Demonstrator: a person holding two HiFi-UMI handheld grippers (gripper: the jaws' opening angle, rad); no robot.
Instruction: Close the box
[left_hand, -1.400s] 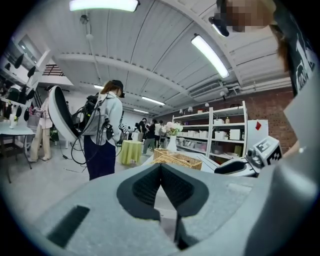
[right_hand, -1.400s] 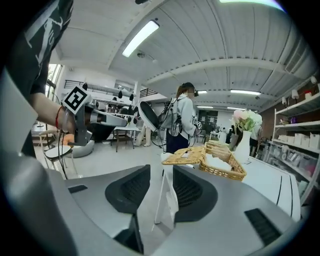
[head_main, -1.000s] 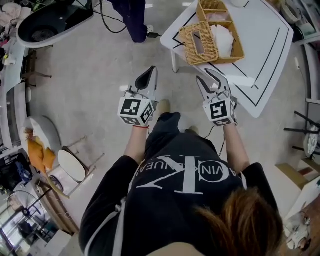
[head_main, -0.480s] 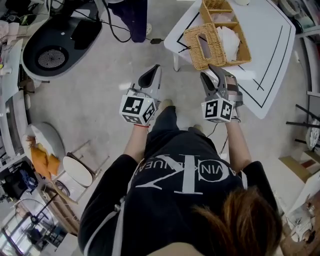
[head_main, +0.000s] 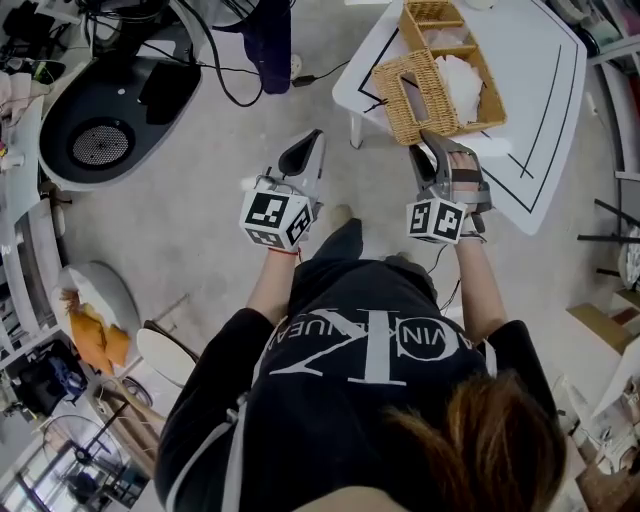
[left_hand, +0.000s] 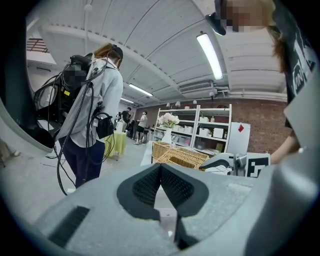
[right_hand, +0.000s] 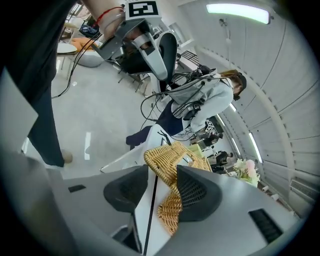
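A wicker box (head_main: 470, 60) stands on a white table (head_main: 545, 110), its woven lid (head_main: 405, 95) flipped open to the left side. My right gripper (head_main: 432, 152) is at the lid's near corner. Its jaws have just been opening and now stand open. In the right gripper view a strip of the wicker lid (right_hand: 167, 160) shows between them, close to the right pad (right_hand: 192, 192). My left gripper (head_main: 305, 152) hangs over the floor left of the table, shut with nothing in it. From its own view the left gripper (left_hand: 161, 167) sees the box (left_hand: 175, 156) ahead.
White tissue (head_main: 462, 75) lies in the box's open compartment. A person with a backpack (left_hand: 92, 115) stands to the left beyond the table, with cables on the floor (head_main: 225, 70). Shelves (left_hand: 210, 132) and a flower vase (left_hand: 167, 131) are further back. A dark round dish (head_main: 100, 130) lies at far left.
Both grippers have come nearer the table. The right one has rolled and dropped to the wicker lid's near corner, and its jaws stand wider.
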